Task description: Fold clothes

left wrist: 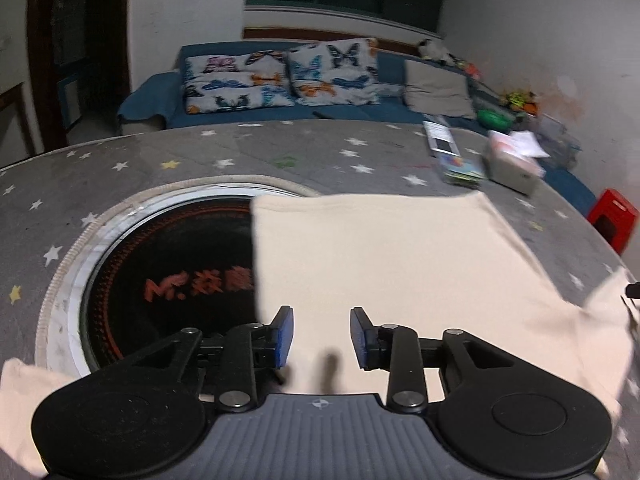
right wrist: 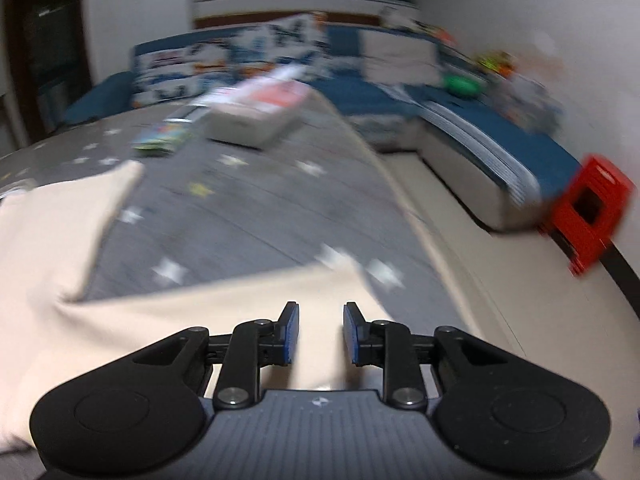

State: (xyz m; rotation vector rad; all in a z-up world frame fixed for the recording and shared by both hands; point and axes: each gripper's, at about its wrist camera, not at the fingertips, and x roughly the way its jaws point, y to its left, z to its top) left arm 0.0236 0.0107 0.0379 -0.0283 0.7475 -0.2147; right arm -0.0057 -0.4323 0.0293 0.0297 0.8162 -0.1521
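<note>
Left gripper [left wrist: 321, 336]: released, jaws apart over the cream garment [left wrist: 384, 256].
Right gripper [right wrist: 321, 332]: released, above the garment's sleeve.
Garment: flat on the star tablecloth [left wrist: 132, 168], partly covering the round black cooktop [left wrist: 168, 276] at 9 o'clock.
Tissue box [left wrist: 514, 160]: at 1 o'clock.

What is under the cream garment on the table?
The cream garment lies on the grey star-print tablecloth and covers the right part of the round black cooktop set into the table. How far the printed red lettering runs beneath it is hidden.

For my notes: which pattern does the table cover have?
The table cover is grey with small stars, mostly white, a few yellow; clearest in the left wrist view.
</note>
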